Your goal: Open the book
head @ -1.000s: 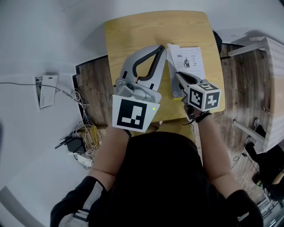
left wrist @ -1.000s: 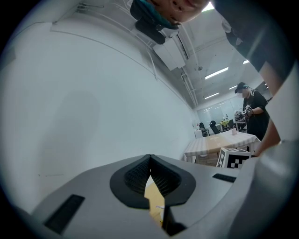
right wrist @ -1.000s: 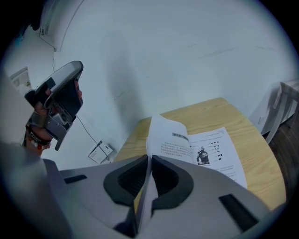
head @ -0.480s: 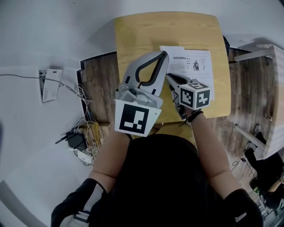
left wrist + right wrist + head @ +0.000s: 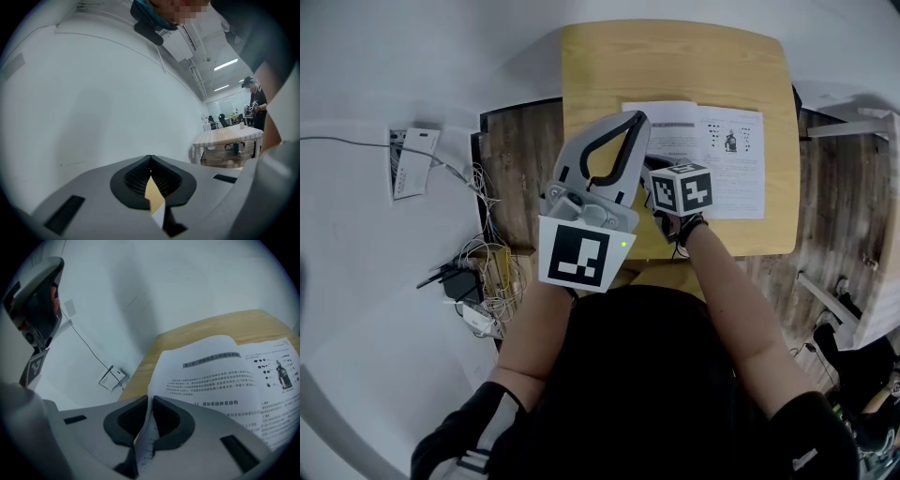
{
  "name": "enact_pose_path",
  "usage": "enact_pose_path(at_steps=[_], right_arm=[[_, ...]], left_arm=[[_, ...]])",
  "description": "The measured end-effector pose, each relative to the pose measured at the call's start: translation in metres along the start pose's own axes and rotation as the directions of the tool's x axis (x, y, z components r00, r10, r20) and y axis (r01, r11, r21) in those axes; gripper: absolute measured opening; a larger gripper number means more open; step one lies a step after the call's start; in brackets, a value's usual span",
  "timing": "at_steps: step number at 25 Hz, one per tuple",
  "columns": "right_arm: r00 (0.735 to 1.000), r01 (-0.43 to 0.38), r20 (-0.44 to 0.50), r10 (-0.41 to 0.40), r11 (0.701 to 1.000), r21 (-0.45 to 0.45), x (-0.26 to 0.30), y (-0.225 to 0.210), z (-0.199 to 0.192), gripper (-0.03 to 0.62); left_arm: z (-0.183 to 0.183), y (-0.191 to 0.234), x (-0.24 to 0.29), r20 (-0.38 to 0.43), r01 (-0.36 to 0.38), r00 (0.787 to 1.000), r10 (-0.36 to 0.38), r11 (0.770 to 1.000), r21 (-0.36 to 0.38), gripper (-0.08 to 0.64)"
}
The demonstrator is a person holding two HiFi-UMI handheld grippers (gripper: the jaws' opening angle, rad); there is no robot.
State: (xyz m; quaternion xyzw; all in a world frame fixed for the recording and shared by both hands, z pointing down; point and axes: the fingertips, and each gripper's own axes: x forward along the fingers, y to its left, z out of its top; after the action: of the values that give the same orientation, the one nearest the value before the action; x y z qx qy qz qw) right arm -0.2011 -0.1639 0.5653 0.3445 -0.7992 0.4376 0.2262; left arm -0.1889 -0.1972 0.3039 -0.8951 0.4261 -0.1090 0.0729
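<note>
Only the head view shows the floor at the left: a loose sheet (image 5: 412, 161) and tangled cables (image 5: 478, 281) beside the table (image 5: 675, 56). The left gripper (image 5: 639, 122) is held about level above the table's near-left part. Its jaws are together with nothing between them, and its own view adds a distant table (image 5: 227, 137) across the room. The right gripper (image 5: 151, 401) tilts downward, with the forearm reaching out from the body. Only its own view shows the jaws pinching the edge of a page (image 5: 145, 437) of the book (image 5: 712, 159), which lies open on the table's right half.
</note>
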Motion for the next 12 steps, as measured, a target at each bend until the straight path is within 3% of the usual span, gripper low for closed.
enact_pose_path(at_steps=[5,12], right_arm=[[0.997,0.043,-0.058,-0.043,0.999,-0.001,0.022,-0.005,-0.009,0.077],[0.996,0.054,-0.065,-0.054,0.999,-0.007,0.021,-0.004,-0.009,0.091]], left_arm=[[-0.005,0.004,-0.003,-0.012,-0.021,1.000,0.021,1.000,-0.006,0.011],[-0.004,0.002,0.002,-0.010,-0.014,1.000,0.014,1.000,-0.014,0.011]])
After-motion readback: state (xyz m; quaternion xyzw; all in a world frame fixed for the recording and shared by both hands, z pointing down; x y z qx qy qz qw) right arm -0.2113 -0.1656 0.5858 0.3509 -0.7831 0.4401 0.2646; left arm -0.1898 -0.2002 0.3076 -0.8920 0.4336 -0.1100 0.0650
